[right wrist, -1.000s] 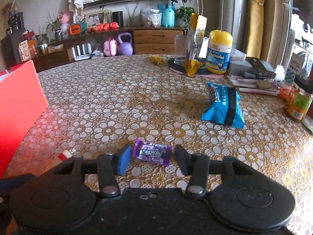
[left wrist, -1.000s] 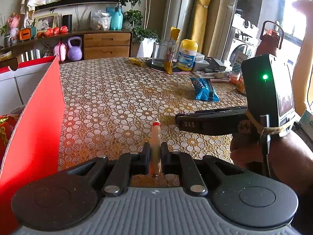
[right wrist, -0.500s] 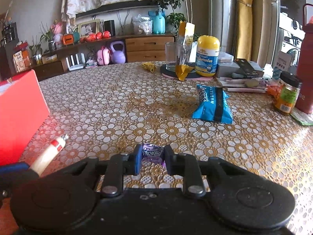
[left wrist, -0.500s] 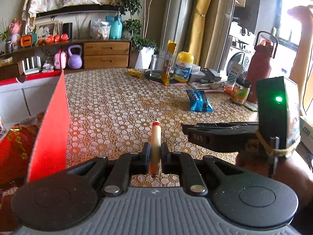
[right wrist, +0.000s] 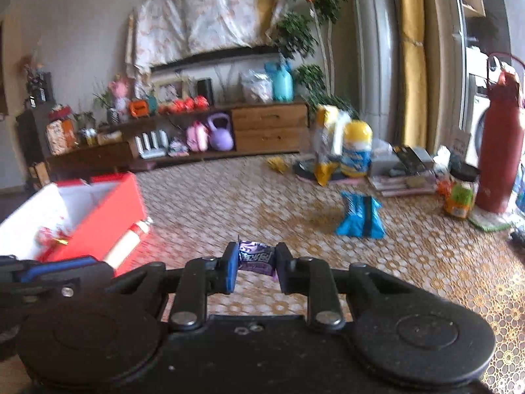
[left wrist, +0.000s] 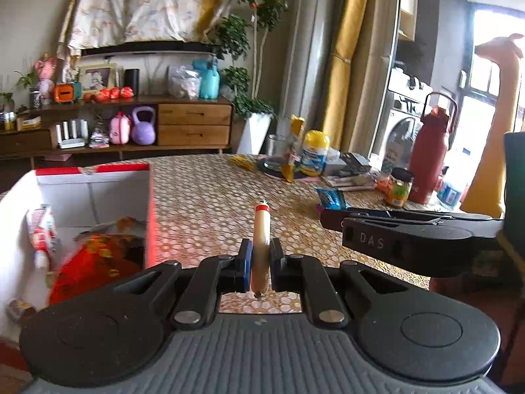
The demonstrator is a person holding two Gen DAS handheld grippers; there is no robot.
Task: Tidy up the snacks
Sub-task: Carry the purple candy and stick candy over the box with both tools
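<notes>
Both hands are up off the bench [right wrist: 410, 262] vs a sec ago, left gripper [left wrist: 261, 264] fingers clamped on sausage stick [left wrist: 261, 229], right gripper [right wrist: 257, 262] fingers just closed on purple candy [right wrist: 256, 256], both near red box [left wrist: 98, 197] w/ snacks already in; blue packet [right wrist: 360, 216] left.

Both grippers are held up off the tabletop, angled a bit downward. The left gripper [left wrist: 261, 269] is clamped tight, its pads pressed flat against both sides of a thin sausage stick [left wrist: 261, 239] that is pinned upright between them, poking out past the fingertips. The right gripper [right wrist: 257, 267] is seen just to its right, side by side with it and at about the same height. Its jaws have just been closing, and a small purple candy wrapper [right wrist: 256, 257] is now squeezed crosswise between the pads.
</notes>
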